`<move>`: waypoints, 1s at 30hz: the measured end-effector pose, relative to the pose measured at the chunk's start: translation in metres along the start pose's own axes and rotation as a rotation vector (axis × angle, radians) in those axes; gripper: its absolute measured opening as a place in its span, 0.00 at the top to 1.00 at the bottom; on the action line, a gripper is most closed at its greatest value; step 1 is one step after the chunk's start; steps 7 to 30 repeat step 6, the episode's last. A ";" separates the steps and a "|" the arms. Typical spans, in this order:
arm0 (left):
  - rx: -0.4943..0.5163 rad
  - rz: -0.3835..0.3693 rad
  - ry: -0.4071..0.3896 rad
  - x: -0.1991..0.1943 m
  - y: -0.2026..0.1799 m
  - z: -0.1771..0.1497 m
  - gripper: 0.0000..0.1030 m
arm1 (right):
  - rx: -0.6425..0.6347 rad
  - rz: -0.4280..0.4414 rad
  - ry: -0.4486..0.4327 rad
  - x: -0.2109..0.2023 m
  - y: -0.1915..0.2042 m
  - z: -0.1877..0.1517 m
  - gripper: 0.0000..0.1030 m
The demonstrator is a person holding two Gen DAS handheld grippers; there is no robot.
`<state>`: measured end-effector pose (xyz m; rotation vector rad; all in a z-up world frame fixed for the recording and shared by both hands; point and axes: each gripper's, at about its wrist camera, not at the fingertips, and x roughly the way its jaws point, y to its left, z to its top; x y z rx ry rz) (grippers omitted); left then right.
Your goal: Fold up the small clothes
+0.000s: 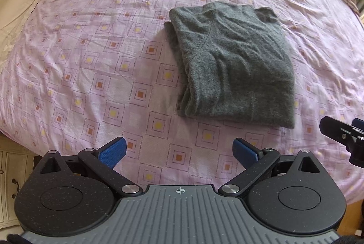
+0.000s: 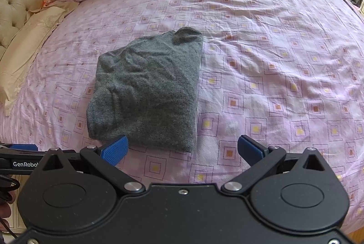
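Hovering side by side above the bed's near edge, the left gripper (image 1: 179, 150) and right gripper (image 2: 183, 148) both gape wide, empty. Just beyond lies the folded grey sweater (image 2: 147, 91) on the pink bedspread (image 2: 273, 62).

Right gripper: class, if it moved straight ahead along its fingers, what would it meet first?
Probably the near edge of the folded grey knitted garment, after a strip of pink patterned bedsheet; the right gripper is open, depth uncertain.
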<state>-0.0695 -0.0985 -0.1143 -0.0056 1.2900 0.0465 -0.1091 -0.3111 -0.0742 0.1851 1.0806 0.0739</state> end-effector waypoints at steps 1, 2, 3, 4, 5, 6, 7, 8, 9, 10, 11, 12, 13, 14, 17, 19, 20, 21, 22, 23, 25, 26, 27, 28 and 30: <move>-0.003 0.007 -0.002 0.000 0.000 0.000 0.02 | 0.001 0.001 0.001 0.001 0.000 0.000 0.01; -0.007 0.013 -0.003 0.000 0.000 0.001 0.02 | 0.002 0.001 0.001 0.001 -0.001 0.001 0.01; -0.010 0.014 -0.002 0.000 0.000 0.002 0.02 | 0.004 0.002 0.002 0.002 -0.001 0.001 0.01; -0.013 0.015 0.000 0.000 0.000 0.002 0.02 | 0.006 0.003 0.002 0.003 -0.002 0.002 0.01; -0.015 0.012 0.002 0.001 0.000 0.004 0.02 | 0.007 0.005 0.003 0.004 -0.002 0.002 0.01; -0.015 0.010 0.003 0.001 0.000 0.005 0.02 | 0.008 0.007 0.005 0.004 -0.002 0.003 0.01; -0.015 0.010 0.003 0.001 0.000 0.005 0.02 | 0.008 0.007 0.005 0.004 -0.002 0.003 0.01; -0.015 0.010 0.003 0.001 0.000 0.005 0.02 | 0.008 0.007 0.005 0.004 -0.002 0.003 0.01; -0.015 0.010 0.003 0.001 0.000 0.005 0.02 | 0.008 0.007 0.005 0.004 -0.002 0.003 0.01; -0.015 0.010 0.003 0.001 0.000 0.005 0.02 | 0.008 0.007 0.005 0.004 -0.002 0.003 0.01; -0.015 0.010 0.003 0.001 0.000 0.005 0.02 | 0.008 0.007 0.005 0.004 -0.002 0.003 0.01; -0.015 0.010 0.003 0.001 0.000 0.005 0.02 | 0.008 0.007 0.005 0.004 -0.002 0.003 0.01; -0.015 0.010 0.003 0.001 0.000 0.005 0.02 | 0.008 0.007 0.005 0.004 -0.002 0.003 0.01; -0.015 0.010 0.003 0.001 0.000 0.005 0.02 | 0.008 0.007 0.005 0.004 -0.002 0.003 0.01; -0.015 0.010 0.003 0.001 0.000 0.005 0.02 | 0.008 0.007 0.005 0.004 -0.002 0.003 0.01; -0.015 0.010 0.003 0.001 0.000 0.005 0.02 | 0.008 0.007 0.005 0.004 -0.002 0.003 0.01; -0.015 0.010 0.003 0.001 0.000 0.005 0.02 | 0.008 0.007 0.005 0.004 -0.002 0.003 0.01; -0.015 0.010 0.003 0.001 0.000 0.005 0.02 | 0.008 0.007 0.005 0.004 -0.002 0.003 0.01; -0.015 0.010 0.003 0.001 0.000 0.005 0.02 | 0.008 0.007 0.005 0.004 -0.002 0.003 0.01; -0.015 0.010 0.003 0.001 0.000 0.005 0.02 | 0.008 0.007 0.005 0.004 -0.002 0.003 0.01; -0.015 0.010 0.003 0.001 0.000 0.005 0.02 | 0.008 0.007 0.005 0.004 -0.002 0.003 0.01; -0.015 0.010 0.003 0.001 0.000 0.005 0.02 | 0.008 0.007 0.005 0.004 -0.002 0.003 0.01; -0.015 0.010 0.003 0.001 0.000 0.005 0.02 | 0.008 0.007 0.005 0.004 -0.002 0.003 0.01; -0.015 0.010 0.003 0.001 0.000 0.005 0.02 | 0.008 0.007 0.005 0.004 -0.002 0.003 0.01; -0.015 0.010 0.003 0.001 0.000 0.005 0.02 | 0.008 0.007 0.005 0.004 -0.002 0.003 0.01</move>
